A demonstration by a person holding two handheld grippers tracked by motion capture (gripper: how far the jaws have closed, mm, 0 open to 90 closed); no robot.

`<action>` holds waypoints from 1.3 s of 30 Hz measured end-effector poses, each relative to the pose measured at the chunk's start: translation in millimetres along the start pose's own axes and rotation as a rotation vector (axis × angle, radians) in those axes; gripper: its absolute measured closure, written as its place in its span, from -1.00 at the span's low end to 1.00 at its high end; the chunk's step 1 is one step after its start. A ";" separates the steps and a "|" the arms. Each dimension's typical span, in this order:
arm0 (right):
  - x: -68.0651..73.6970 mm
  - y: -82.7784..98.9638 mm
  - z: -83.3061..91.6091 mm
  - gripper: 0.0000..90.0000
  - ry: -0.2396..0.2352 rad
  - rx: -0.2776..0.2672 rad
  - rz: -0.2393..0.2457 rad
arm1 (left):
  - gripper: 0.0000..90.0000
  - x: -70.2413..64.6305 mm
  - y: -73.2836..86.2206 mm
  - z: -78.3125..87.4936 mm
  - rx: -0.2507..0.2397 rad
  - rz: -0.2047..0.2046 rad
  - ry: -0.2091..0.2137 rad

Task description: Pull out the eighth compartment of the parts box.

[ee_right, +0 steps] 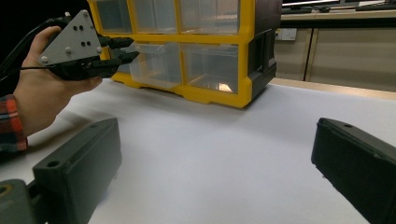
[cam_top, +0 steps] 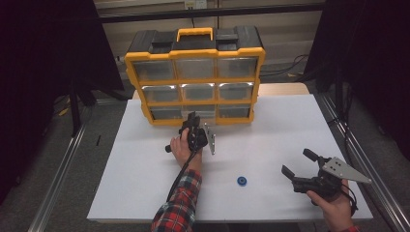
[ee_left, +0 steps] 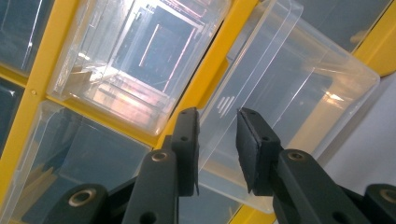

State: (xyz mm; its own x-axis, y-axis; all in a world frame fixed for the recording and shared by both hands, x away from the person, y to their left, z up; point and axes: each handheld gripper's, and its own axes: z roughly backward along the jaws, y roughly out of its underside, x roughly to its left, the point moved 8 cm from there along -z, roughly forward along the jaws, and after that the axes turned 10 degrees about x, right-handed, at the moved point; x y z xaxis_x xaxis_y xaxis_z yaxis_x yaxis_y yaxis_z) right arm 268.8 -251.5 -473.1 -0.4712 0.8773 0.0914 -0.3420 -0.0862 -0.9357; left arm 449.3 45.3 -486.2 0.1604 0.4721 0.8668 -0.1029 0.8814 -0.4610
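Table (cam_top: 270, 145): a white top ran across the high view, with the person's forearms coming in from 6 o'clock.
Organizer (cam_top: 195, 52): a yellow-and-black cabinet of clear drawers, three rows of three, stood at the table's 12 o'clock edge with a yellow handle on top. The right gripper view added its black side wall and latch, which the high view did not give.
Bottom middle drawer (ee_left: 285, 88): in the left gripper view it stood pulled partway out of its yellow frame, its clear front lip reaching between the jaws. From above only its front edge could be made out behind the gripper.
Left gripper (cam_top: 194, 130): held at the organizer's bottom row, at 6 o'clock of the cabinet, grey plate turned to 3 o'clock. Its own view showed the jaws narrowed around the drawer's front lip, with the lip touching the left pad; whether the other pad pressed on it I could not tell.
Right gripper (cam_top: 299, 162): rested at the table's 4 o'clock corner, well apart from the organizer. Its jaws stood wide apart with nothing between them, bare table showing in the gap in its own view.
Blue disc (cam_top: 241, 181): a small round piece lay on the table at 9 o'clock of the right gripper, near it and touching nothing; the high view showed it.
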 end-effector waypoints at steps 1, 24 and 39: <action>-0.1 0.0 0.0 -0.98 0.001 0.000 0.001 | 0.55 -1.5 -0.9 -0.3 -0.014 0.015 -0.001; -0.2 -0.3 0.3 -0.98 0.003 -0.002 -0.003 | 0.57 -0.3 1.3 6.1 -0.010 -0.011 -0.004; -0.2 -0.9 0.0 -0.98 0.005 -0.007 -0.010 | 0.57 -0.5 0.9 9.6 -0.018 -0.026 -0.008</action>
State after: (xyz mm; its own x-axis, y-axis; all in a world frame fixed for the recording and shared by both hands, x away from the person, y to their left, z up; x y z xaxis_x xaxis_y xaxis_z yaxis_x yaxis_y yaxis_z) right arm 269.1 -251.6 -472.3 -0.4632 0.8807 0.0992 -0.3411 -0.0738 -0.9371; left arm 439.7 45.6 -485.2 0.1547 0.4487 0.8802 -0.0813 0.8937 -0.4413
